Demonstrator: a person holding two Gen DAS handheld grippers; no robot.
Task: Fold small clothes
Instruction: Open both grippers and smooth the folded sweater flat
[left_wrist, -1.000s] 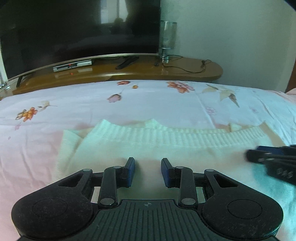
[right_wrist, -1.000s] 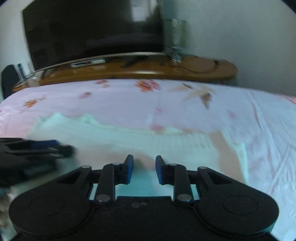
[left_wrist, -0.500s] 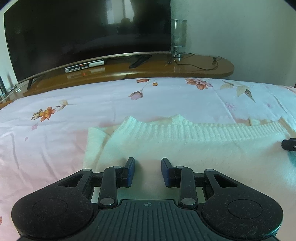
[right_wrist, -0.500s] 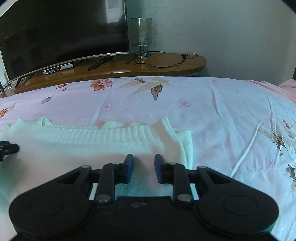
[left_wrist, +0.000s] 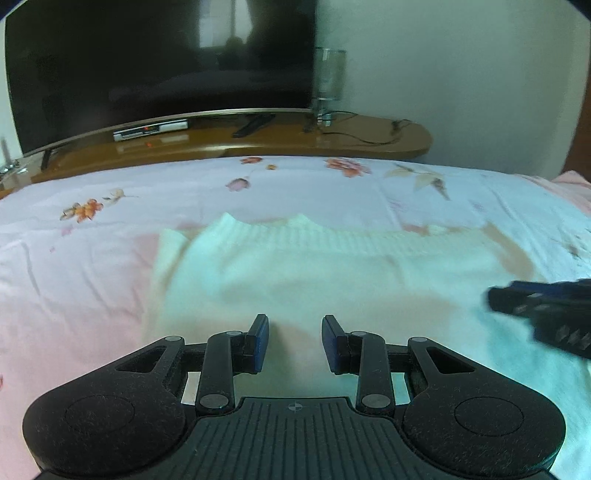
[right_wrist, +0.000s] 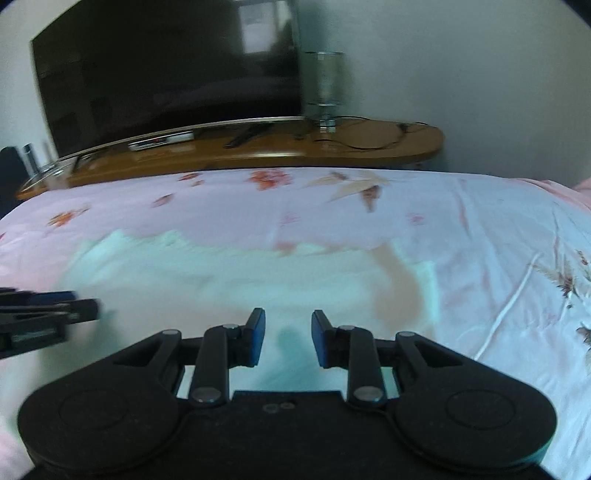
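A white knit sweater (left_wrist: 314, 269) lies flat on the pink floral bed sheet (left_wrist: 74, 258), its ribbed hem at the far side. My left gripper (left_wrist: 295, 325) hovers over the sweater's left half, open, with only bare knit showing in the gap between its blue pads. In the right wrist view the sweater (right_wrist: 221, 280) is blurred. My right gripper (right_wrist: 287, 321) hangs over its right half; its jaws are opening and nothing is between them. Each gripper shows side-on in the other's view: the right gripper (left_wrist: 535, 306) and the left gripper (right_wrist: 48, 310).
Beyond the bed stands a low wooden TV stand (left_wrist: 332, 140) with a large dark TV (left_wrist: 147, 66), a glass lamp (left_wrist: 328, 77), a remote and cables. The bed sheet (right_wrist: 498, 258) stretches on to the right of the sweater, wrinkled.
Half a second ago the two grippers stood farther apart, each barely in the other's view. They have since come back toward each other over the sweater. The sweater has not moved.
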